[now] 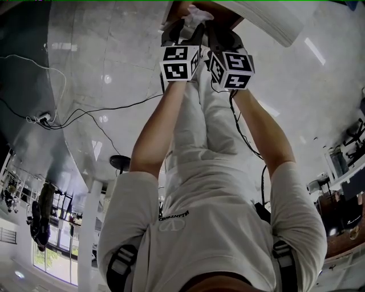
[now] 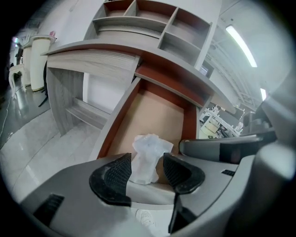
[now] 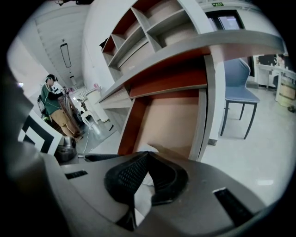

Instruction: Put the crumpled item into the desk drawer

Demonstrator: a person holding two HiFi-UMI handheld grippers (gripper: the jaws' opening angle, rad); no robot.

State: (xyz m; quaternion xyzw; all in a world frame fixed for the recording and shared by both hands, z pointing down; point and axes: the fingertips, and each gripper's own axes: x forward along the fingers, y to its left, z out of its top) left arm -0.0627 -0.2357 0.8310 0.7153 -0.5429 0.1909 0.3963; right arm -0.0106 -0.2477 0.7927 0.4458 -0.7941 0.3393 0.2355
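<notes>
Head view: illegible shirt logo (image 1: pixel 174 217), white crumpled item (image 1: pixel 197 13) at the drawer (image 1: pixel 226 12)

Desk drawer (image 2: pixel 152 115) open — crumpled item (image 2: pixel 147 159) inside.

glossy pale tiled floor (image 1: pixel 114 68) beneath me, black cables (image 1: pixel 54 122) trailing across it, grey shelving unit (image 2: pixel 152 23) with reddish-brown compartments ahead of me, blue chair (image 3: pixel 238 78) at my right, ceiling strip light (image 2: pixel 240 46), windows (image 1: pixel 54 259)

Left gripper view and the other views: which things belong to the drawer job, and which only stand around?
Job: crumpled item; open drawer; left gripper, jaws open around the item.
Around: shelves; blue chair; floor cables.
</notes>
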